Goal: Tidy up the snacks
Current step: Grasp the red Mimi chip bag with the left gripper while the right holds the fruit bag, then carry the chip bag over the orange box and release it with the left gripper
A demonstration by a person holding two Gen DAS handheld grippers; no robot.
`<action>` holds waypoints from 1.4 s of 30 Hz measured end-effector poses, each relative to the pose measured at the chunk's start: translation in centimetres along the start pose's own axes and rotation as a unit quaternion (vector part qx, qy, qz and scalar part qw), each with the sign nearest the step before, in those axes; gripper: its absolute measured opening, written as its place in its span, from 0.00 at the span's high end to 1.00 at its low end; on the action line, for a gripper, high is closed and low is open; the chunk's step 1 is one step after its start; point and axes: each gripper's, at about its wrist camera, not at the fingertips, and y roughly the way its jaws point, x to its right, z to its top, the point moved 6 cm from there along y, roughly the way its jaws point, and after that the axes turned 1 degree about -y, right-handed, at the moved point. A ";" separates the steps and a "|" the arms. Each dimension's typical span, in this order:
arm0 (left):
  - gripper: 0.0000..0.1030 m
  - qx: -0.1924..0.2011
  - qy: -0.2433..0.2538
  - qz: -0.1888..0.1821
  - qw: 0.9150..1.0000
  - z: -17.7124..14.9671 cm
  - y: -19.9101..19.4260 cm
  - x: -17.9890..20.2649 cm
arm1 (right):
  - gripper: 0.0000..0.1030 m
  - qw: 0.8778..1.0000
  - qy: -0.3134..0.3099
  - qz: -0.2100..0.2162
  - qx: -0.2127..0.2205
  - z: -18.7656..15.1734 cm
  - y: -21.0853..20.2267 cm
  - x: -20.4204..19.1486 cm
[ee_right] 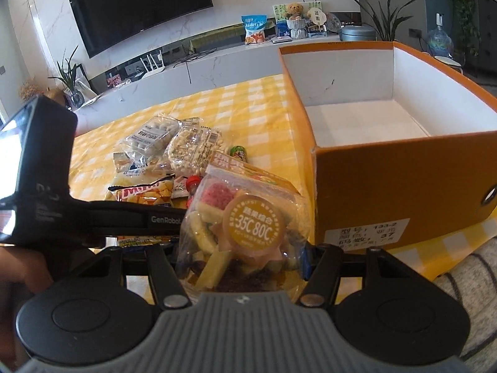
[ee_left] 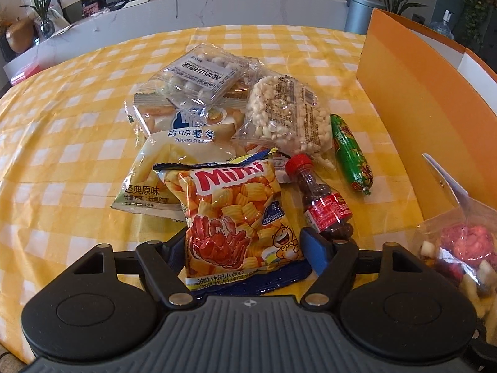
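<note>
My left claw straddles the Mimi crisp bag, its blue pads flanking the bag's lower half; whether they press it I cannot tell. Ahead lie the potato-stick packet, puffed-rice pack, green sausage and small bottle. My right claw is clamped on the dried-fruit bag, with the open orange box to its right.

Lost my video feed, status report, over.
Right gripper shut on dried-fruit bag. Left gripper astride Mimi bag, grip unconfirmed. Orange box empty, path clear.
</note>
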 end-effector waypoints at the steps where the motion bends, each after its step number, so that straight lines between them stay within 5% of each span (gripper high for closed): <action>1: 0.23 0.003 0.002 -0.002 1.000 0.0 0.0 0.1 | 0.42 1.000 -0.005 -0.002 0.000 0.0 0.0 -0.2; 19: 0.39 0.012 -0.024 -0.032 0.999 0.0 -1.9 -0.8 | 0.42 0.999 -0.030 -0.006 0.013 0.0 -0.6 -0.7; 42: 0.39 0.142 -0.019 -0.052 0.988 4.4 -12.7 -1.3 | 0.42 0.990 -0.081 0.001 0.117 4.5 -7.0 -4.1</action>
